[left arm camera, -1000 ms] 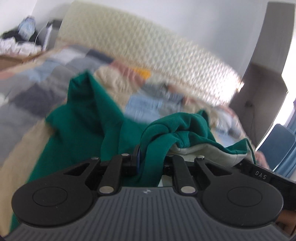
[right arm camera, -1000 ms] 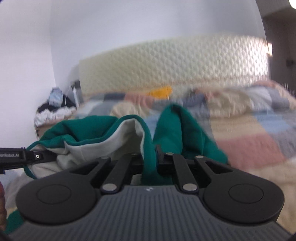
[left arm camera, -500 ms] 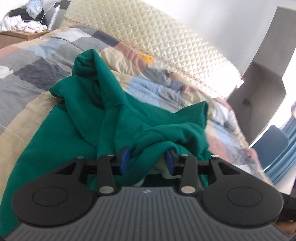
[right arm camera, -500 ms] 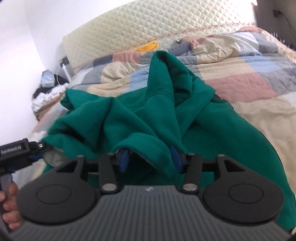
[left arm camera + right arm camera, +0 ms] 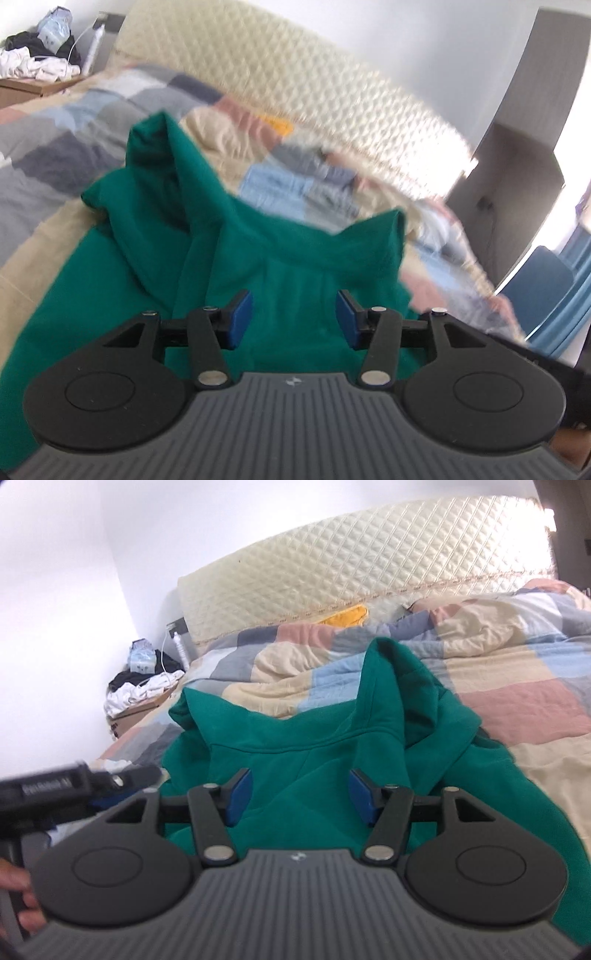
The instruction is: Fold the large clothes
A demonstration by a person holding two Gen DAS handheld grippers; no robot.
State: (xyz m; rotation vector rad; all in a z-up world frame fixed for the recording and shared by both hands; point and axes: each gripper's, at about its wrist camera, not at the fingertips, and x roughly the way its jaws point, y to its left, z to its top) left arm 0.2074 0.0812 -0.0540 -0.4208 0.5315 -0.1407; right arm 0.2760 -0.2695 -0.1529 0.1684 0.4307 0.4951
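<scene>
A green hoodie (image 5: 332,760) lies rumpled on a bed, spread over a patchwork quilt (image 5: 517,686) of beige, pink, blue and grey squares. Its hood (image 5: 391,679) stands up in a peak toward the headboard, and a seam runs across the cloth just below it. In the left wrist view the same hoodie (image 5: 288,266) fills the middle, with the hood (image 5: 159,155) rising at the upper left and another corner of cloth sticking up at the right.

The right claw (image 5: 299,795) is released: its jaws have just been opening, the blue pads (image 5: 240,794) stand apart on either side of flat green cloth, and neither presses on it. The left claw (image 5: 293,317) is likewise released, its jaws having just been opening too, with its blue pads (image 5: 242,317) clear of the fabric that lies under and between them. From the right wrist view the left claw's black body (image 5: 55,790) shows at the left edge, with the fingers (image 5: 22,904) of the hand that carries it below.

Behind the quilt stands a cream quilted headboard (image 5: 369,561), with a yellow pillow (image 5: 347,616) tucked at its foot. Beside the bed, a heap of dark and white clothes (image 5: 144,683) sits on a brown nightstand. A blue chair (image 5: 535,280) shows at the far right of the left wrist view.
</scene>
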